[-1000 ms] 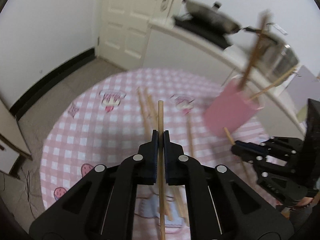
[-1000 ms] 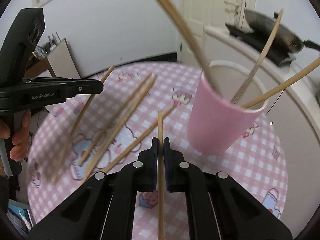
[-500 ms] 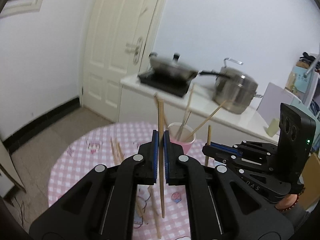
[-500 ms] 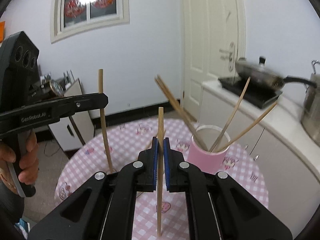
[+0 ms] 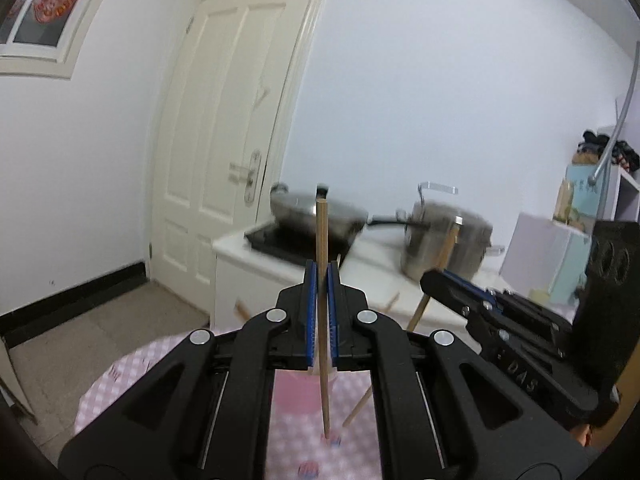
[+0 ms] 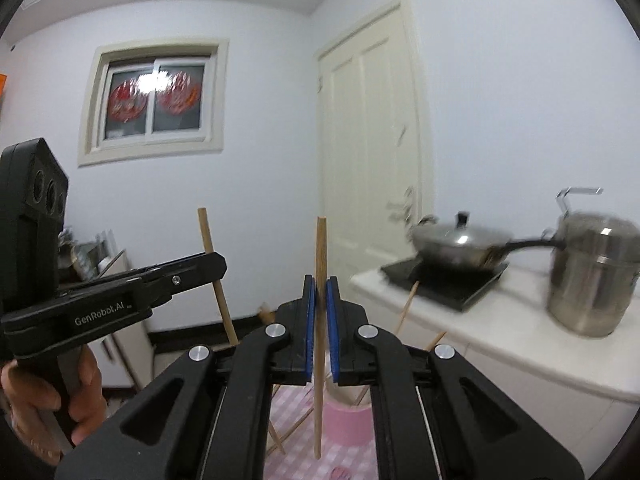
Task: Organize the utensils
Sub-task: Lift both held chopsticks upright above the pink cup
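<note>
My left gripper (image 5: pixel 321 280) is shut on a wooden chopstick (image 5: pixel 322 236) held upright, high above the pink checked table (image 5: pixel 120 376). My right gripper (image 6: pixel 319 286) is shut on another upright wooden chopstick (image 6: pixel 320 248). The pink cup (image 6: pixel 346 420) stands on the table below and just beyond the right gripper, with several chopsticks leaning out of it. In the left wrist view the cup (image 5: pixel 296 392) is mostly hidden behind the jaws. The left gripper (image 6: pixel 218 266) also shows in the right wrist view, the right gripper (image 5: pixel 430 280) in the left wrist view.
A white counter (image 6: pixel 500 320) behind the table carries a black hob with a lidded pan (image 6: pixel 456 240) and a steel pot (image 6: pixel 592 276). A cream door (image 5: pixel 224 168) and a window (image 6: pixel 154 96) are on the walls. More chopsticks lie on the table (image 6: pixel 296 428).
Both grippers have risen and tilted up from the table, each still holding its chopstick. The view now shows walls and counter instead of the tabletop.
</note>
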Action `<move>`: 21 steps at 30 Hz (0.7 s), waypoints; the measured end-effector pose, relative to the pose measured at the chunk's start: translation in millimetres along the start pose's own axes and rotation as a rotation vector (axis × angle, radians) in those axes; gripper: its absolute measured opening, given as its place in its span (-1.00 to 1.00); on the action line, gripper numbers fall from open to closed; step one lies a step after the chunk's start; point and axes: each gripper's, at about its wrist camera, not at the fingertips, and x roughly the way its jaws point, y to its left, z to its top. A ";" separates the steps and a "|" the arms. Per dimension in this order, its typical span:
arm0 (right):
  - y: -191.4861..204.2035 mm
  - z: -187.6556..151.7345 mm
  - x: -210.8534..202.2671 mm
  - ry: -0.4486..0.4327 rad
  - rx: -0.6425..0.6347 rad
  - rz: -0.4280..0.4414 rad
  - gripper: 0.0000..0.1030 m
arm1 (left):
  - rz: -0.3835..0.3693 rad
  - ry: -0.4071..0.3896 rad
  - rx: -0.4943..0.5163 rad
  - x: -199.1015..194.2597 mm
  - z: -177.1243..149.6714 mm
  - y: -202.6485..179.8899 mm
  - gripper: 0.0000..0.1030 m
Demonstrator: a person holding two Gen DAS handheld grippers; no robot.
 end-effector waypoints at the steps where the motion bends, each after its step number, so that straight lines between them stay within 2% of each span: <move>1: -1.6 1.3 1.4 -0.019 -0.003 -0.015 -0.92 | -0.005 -0.039 0.000 4.1 2.3 -2.8 -0.90; 12: -27.6 -6.5 19.8 -0.137 0.038 -0.094 -0.92 | 0.043 -0.200 -0.026 35.4 2.7 -2.3 -0.90; 21: -34.4 -18.2 26.8 -0.194 0.057 -0.114 -0.92 | 0.099 -0.180 0.013 67.5 -21.5 4.8 -0.89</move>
